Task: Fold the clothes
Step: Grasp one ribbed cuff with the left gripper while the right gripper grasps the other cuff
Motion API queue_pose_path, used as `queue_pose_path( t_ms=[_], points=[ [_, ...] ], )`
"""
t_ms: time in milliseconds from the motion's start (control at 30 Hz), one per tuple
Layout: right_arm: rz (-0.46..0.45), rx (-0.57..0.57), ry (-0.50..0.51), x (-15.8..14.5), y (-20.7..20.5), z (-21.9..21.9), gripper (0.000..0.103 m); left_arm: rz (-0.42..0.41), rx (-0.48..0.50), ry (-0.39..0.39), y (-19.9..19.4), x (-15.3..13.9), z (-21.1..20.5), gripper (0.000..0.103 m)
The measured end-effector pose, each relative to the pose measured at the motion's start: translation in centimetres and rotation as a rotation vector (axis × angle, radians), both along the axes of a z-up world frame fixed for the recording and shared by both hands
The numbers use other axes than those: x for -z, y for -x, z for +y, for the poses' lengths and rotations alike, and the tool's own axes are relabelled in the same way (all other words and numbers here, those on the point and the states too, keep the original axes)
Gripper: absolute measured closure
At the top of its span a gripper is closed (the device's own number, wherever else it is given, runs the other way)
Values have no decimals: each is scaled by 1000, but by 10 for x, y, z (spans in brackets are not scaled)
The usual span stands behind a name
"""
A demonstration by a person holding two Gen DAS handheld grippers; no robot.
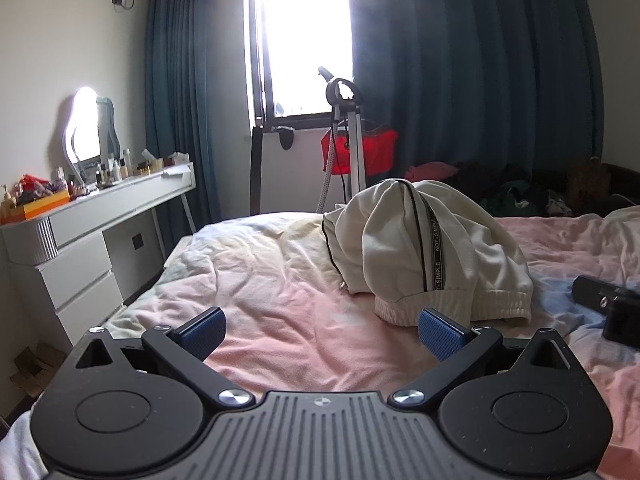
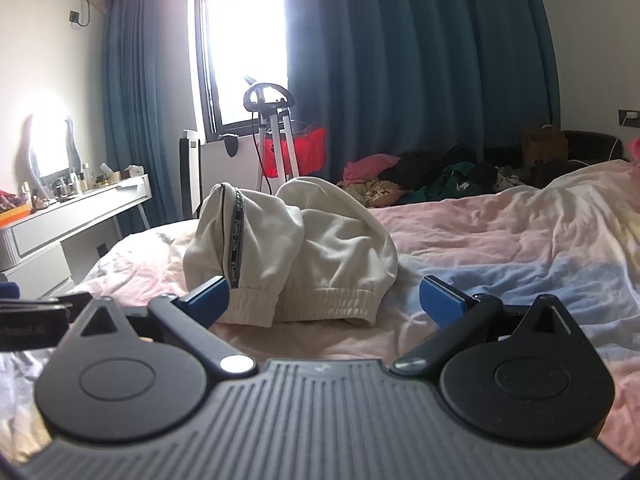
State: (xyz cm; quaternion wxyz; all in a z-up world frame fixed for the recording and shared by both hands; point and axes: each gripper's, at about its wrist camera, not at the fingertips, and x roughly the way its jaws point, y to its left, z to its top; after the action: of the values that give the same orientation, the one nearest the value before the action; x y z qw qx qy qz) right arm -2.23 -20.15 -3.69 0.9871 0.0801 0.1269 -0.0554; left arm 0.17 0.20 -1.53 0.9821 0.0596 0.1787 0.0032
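Bed [image 1: 280, 280] under rumpled pink sheet, curtains [image 1: 480, 80] behind.

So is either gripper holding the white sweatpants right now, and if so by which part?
Nothing is held. The left gripper and right gripper are both open, short of the cream sweatpants heaped on the bed, cuffs toward them.

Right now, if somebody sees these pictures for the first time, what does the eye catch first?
First, the cream sweatpants, bunched in a heap in the middle of the pink bed sheet. Then the bright window between dark blue curtains, and both grippers' blue fingers, spread open and empty.
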Motion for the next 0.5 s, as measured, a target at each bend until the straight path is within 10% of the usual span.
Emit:
queue_pose_path(
  t_ms=[167, 500],
  points=[
    [-11, 28, 3, -7, 5, -7, 0, -35, 88, -75, -15, 19, -19, 0],
    [81, 30, -133, -4, -4, -43, 0, -6, 184, -559, -99, 101, -98, 0]
  ],
)
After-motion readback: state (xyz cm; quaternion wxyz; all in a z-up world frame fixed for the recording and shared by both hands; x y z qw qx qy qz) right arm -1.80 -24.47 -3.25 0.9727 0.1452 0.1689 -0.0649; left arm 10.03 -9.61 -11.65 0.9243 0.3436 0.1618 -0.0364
